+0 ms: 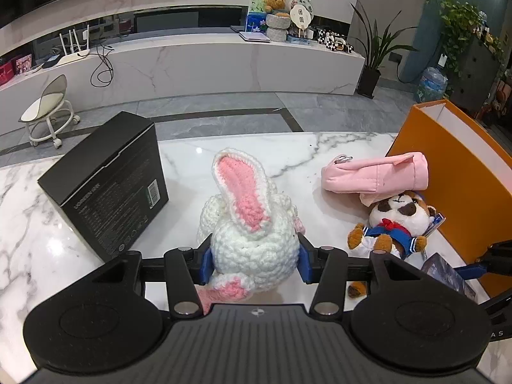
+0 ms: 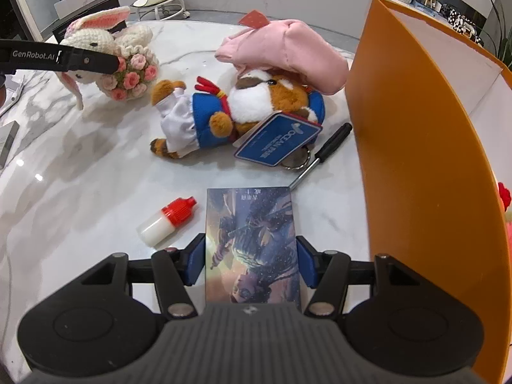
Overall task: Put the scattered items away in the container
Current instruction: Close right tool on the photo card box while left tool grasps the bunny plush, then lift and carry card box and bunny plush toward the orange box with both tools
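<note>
My left gripper (image 1: pixel 254 256) is shut on a white and pink crochet rabbit (image 1: pixel 249 224), held just above the marble table (image 1: pixel 48 240). The rabbit with its flower bouquet also shows in the right wrist view (image 2: pixel 112 54). My right gripper (image 2: pixel 251 262) is shut on a dark picture card box (image 2: pixel 252 243), its far end near the table. The orange container (image 2: pixel 409 147) stands at the right, also in the left wrist view (image 1: pixel 448 176). A brown plush dog in blue (image 2: pixel 236 112), a pink pouch (image 2: pixel 284 51), a screwdriver (image 2: pixel 323 153) and a red-capped bottle (image 2: pixel 166 220) lie on the table.
A black carton (image 1: pixel 108 185) stands on the table to the left of the rabbit. A blue tag and key ring (image 2: pixel 278 142) lie against the plush dog. Beyond the table edge are floor, a white stool (image 1: pixel 48 112) and a marble counter.
</note>
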`<state>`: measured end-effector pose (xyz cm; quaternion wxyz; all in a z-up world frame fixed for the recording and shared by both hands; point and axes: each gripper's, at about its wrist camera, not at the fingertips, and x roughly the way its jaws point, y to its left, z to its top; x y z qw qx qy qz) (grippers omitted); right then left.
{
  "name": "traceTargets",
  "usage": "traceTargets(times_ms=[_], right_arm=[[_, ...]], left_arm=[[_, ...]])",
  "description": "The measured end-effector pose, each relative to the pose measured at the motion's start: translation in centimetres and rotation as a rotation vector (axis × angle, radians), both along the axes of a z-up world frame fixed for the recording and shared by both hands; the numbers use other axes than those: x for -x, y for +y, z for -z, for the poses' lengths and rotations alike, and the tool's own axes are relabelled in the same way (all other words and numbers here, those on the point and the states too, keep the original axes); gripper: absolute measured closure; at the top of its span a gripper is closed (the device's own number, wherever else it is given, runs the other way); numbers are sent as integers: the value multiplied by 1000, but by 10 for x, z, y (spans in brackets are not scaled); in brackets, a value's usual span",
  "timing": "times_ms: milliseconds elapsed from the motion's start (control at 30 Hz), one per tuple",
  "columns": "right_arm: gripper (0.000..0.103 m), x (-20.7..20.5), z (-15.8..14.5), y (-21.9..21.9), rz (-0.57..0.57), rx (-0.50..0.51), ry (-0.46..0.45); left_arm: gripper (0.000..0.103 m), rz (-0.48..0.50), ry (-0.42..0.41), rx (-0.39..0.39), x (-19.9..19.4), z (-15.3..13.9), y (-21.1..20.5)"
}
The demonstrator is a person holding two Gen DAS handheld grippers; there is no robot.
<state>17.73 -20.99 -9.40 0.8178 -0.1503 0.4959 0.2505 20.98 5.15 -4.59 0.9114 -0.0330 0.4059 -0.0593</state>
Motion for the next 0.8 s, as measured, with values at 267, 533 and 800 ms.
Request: traceTargets(times_ms=[267,533,800], right_arm=[[42,8,-14,-3,10,-25,-26],[42,25,-57,-9,15,-107,-95],[42,32,-104,-29,41,-171,-189]], left_arm=[[46,-10,-50,8,14,-24,0],[47,7,-86,35,35,-47,-3],[47,4,-149,48,61,-90,-11]])
